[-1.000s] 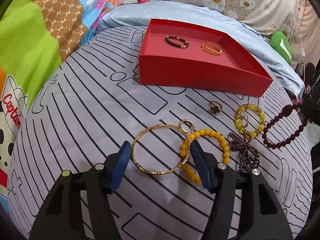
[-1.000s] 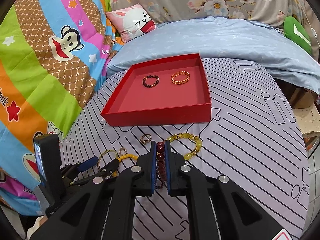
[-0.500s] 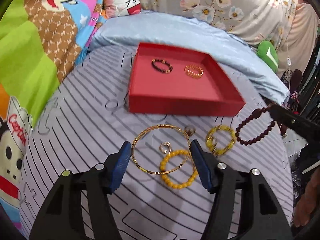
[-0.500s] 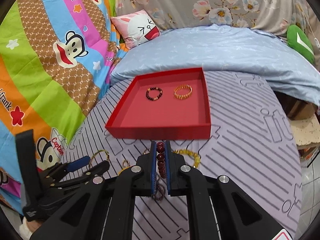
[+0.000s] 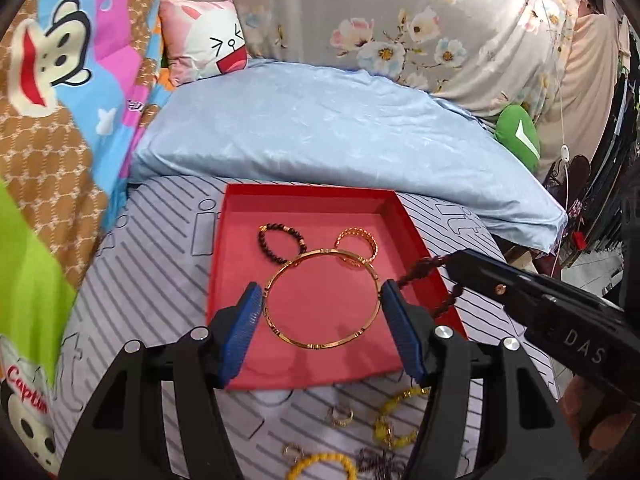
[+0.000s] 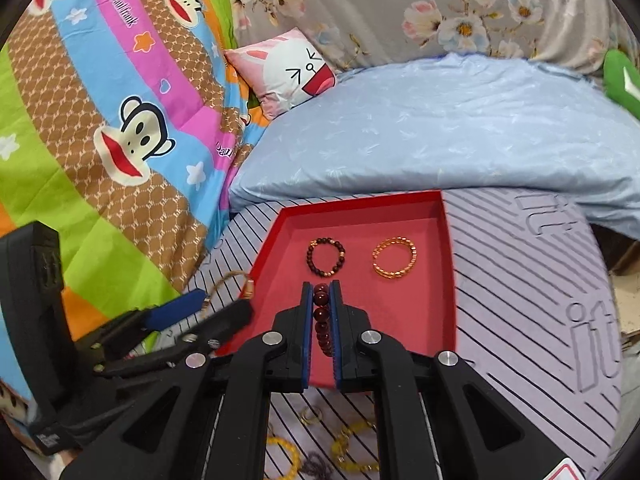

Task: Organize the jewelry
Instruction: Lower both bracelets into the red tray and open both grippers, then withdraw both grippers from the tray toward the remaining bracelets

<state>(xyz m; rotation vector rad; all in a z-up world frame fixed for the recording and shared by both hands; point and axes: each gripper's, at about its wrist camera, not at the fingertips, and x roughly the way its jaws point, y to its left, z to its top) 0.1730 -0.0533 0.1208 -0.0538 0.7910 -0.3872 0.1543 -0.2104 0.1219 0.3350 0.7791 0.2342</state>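
Note:
My left gripper [image 5: 322, 292] is shut on a large gold bangle [image 5: 316, 346], its blue pads pressing on either side of the ring, and it hangs over the red tray [image 5: 304, 196]. My right gripper [image 6: 321, 286] is shut on a dark red bead bracelet [image 6: 320, 314], held over the tray's [image 6: 360, 202] near half. That bracelet [image 5: 420, 270] dangles from the right gripper [image 5: 450, 259] just right of the bangle. A small dark bead bracelet [image 6: 310, 258] and a gold chain bracelet [image 6: 394, 275] lie in the tray's far half.
Loose pieces lie on the striped sheet in front of the tray: two yellow bead bracelets [image 5: 320, 464] [image 5: 390, 420], a small ring [image 5: 340, 416] and a dark bead cluster [image 5: 380, 464]. A blue pillow [image 5: 320, 128] lies behind the tray.
Both grippers rose from the loose jewelry on the sheet and moved forward over the red tray. The bangle and the dark red bracelet travelled with them.

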